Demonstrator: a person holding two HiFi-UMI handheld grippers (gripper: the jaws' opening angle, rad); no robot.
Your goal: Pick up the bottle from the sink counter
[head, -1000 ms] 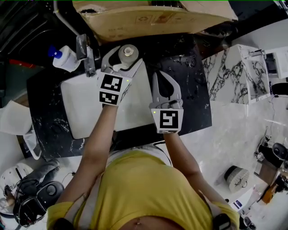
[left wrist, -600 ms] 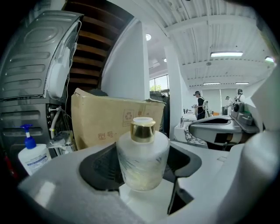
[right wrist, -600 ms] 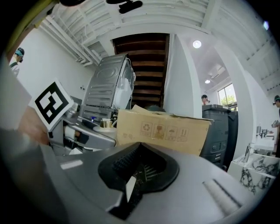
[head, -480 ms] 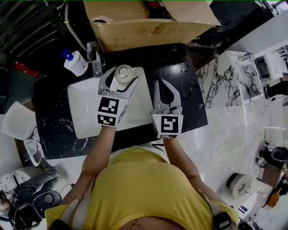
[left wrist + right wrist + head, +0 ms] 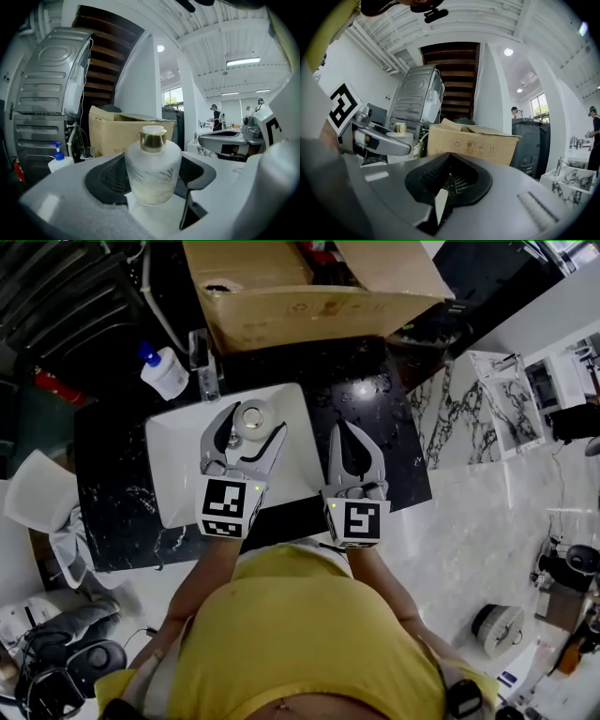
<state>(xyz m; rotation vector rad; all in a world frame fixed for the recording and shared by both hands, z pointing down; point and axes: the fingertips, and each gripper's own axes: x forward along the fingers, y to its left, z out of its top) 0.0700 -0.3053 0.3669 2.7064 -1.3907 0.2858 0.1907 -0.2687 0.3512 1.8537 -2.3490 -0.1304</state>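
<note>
Left gripper [image 5: 253,421] is clamped on the bottle [image 5: 152,172]: frosted, round, with a gold cap [image 5: 153,139]. The dark pads press both sides of the bottle body in the left gripper view. The bottle stands upright between the jaws. In the head view it sits over the back part of the white sink [image 5: 178,479], near the faucet [image 5: 202,360]. Can't tell if the bottle base touches anything.

Right gripper [image 5: 349,432] has its jaws together with nothing between them; only a thin slit shows in the right gripper view. It is over the black surface [image 5: 112,488], just right of the sink rim and beside the left gripper, not touching it.

A white pump bottle [image 5: 164,371] with a blue top stands on the surface left of the faucet, well apart from both grippers. A cardboard box [image 5: 309,287] is behind the sink at the far edge. A marble-pattern block [image 5: 459,404] is to the right of the surface. The person's yellow shirt [image 5: 300,634] fills the lower middle of the head view.
</note>
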